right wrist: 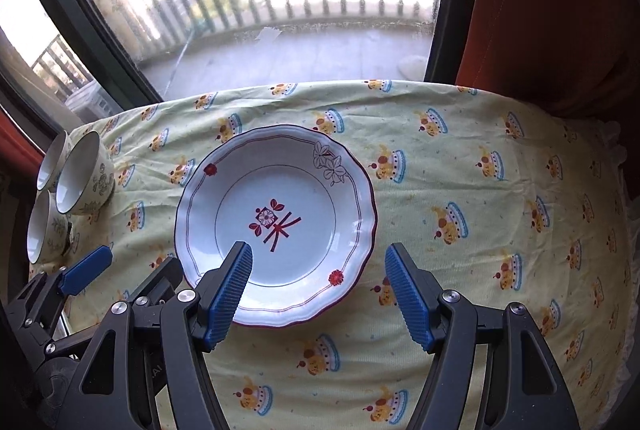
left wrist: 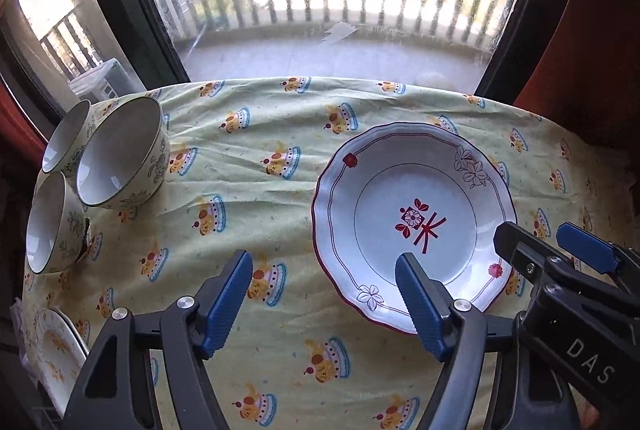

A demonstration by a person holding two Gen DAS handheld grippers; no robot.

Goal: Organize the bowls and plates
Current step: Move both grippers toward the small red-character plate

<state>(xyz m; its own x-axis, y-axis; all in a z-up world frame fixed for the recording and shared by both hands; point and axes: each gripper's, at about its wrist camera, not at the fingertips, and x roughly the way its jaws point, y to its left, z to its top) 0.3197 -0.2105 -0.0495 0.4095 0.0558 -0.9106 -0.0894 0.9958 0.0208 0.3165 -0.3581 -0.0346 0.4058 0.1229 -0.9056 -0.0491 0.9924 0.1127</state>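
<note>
A white scalloped plate with red flower marks lies flat on the yellow patterned tablecloth; it also shows in the right wrist view. Three floral bowls stand close together at the table's left edge, seen too in the right wrist view. My left gripper is open and empty, just left of the plate's near rim. My right gripper is open and empty above the plate's near right rim; it shows in the left wrist view.
Another patterned plate sits at the near left edge of the table. A glass balcony door stands behind the table. Red curtains hang at the right. The left gripper shows in the right wrist view.
</note>
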